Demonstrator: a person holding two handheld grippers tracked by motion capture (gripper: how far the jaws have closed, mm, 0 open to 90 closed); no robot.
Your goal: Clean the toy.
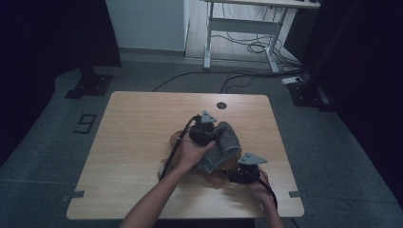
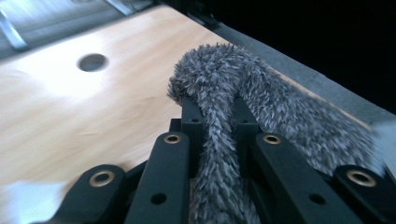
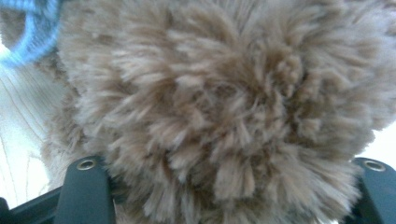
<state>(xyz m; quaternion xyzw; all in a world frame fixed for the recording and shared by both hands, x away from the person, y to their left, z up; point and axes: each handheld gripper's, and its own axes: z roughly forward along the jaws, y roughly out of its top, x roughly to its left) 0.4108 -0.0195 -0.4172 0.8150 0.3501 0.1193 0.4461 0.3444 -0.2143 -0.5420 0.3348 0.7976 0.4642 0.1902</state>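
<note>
A pale wooden surface [image 1: 133, 142] stands on a grey floor in a dim room, with a white desk frame and loose cables beyond its far edge and a round cable hole [image 1: 221, 105] near the middle of that far edge. Going from left to right: the left half of the surface is bare wood. Right of centre, the person's left hand [image 1: 190, 154] holds the left gripper [image 1: 207, 134], whose jaws are closed tight on a fold of a fluffy grey cloth [image 1: 225, 142]; in the left gripper view the pile bulges up between the 2 jaws and the cloth [image 2: 261, 100] trails away toward the right edge of the surface. Under and around it lies a fluffy tan cloth [image 1: 216, 179], bunched toward the near edge. Further right, just near the near right corner, the right gripper [image 1: 242, 175] sits low on that tan cloth. In the right gripper view the tan pile [image 3: 219, 107] swells between its 2 partly parted jaws, which grip it, and a bit of light blue fabric [image 3: 32, 28] shows at the top left.
</note>
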